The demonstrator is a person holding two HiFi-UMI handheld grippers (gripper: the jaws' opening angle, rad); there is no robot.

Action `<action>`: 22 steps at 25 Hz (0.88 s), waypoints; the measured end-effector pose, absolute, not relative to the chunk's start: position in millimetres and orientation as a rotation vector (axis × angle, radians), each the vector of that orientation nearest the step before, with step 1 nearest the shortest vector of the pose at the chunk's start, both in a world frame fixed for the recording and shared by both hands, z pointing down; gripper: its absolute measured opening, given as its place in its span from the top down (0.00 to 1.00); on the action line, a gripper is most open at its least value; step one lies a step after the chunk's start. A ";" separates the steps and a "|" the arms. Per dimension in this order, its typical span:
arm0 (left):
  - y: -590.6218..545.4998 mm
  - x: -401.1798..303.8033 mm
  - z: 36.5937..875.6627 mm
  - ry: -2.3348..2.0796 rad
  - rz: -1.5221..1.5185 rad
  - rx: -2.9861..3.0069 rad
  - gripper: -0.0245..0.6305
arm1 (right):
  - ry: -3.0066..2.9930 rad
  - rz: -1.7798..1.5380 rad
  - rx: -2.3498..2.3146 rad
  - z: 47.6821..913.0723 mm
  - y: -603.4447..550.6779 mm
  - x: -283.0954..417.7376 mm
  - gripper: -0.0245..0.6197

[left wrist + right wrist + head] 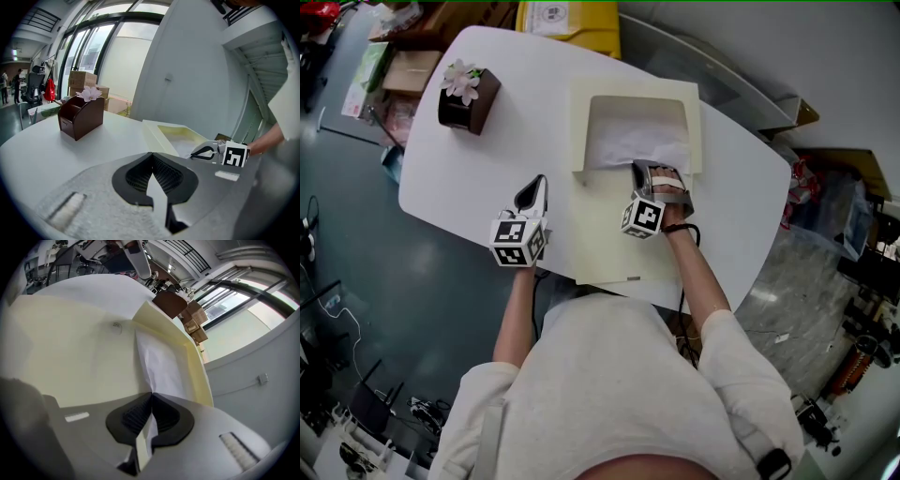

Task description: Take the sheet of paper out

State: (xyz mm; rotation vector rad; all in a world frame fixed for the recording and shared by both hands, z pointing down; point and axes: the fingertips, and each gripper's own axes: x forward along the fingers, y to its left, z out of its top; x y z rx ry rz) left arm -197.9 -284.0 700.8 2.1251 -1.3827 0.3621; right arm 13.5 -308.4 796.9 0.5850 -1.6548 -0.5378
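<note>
White and oval, the desk (pixel 487 122) carried 1 large cream folder (pixel 609 244) lying flat right of centre, reaching from near the far edge to the near edge, with a pocket in its far half. Inside that pocket lay the sheet of paper (pixel 642 150), white and creased along its length, with only its near edge drawn up toward the pocket's mouth. A brown holder (pixel 469 98) with a pink flower (pixel 461 80) stood well apart, toward the desk's far left corner. The right gripper (pixel 645 171) had its 2 jaws pressed fully together on the sheet's near edge, and its own view showed the paper (pixel 161 366) running down between the pads. The left gripper (pixel 539 183) hovered over bare desk near the left near edge, just beside the folder. Its jaws were closed on nothing and touched nothing. The sheet looked barely started on its way out. With the folder unheld, a pull could have dragged it along toward the near edge instead of freeing the sheet. The narrow pinch on 1 edge might also have slipped, or torn or crumpled the paper against the pocket's lip.
</note>
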 end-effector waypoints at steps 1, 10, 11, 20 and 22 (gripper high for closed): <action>-283.9 -198.2 700.4 -1.383 0.363 2.126 0.96 | -1.656 -0.532 0.588 797.6 -308.5 13.7 0.98; -282.0 -195.7 689.4 -1.385 0.354 2.152 0.96 | -1.684 -0.447 0.609 796.4 -304.9 17.0 0.97; -282.1 -195.2 687.5 -1.385 0.353 2.158 0.96 | -1.686 -0.445 0.614 794.5 -302.4 17.2 0.97; -279.6 -177.2 658.7 -1.379 0.335 2.232 0.96 | -1.697 -0.462 0.622 774.5 -261.9 18.1 0.96; -278.8 -172.3 650.7 -1.379 0.331 2.249 0.96 | -1.700 -0.465 0.628 768.8 -253.5 19.3 0.96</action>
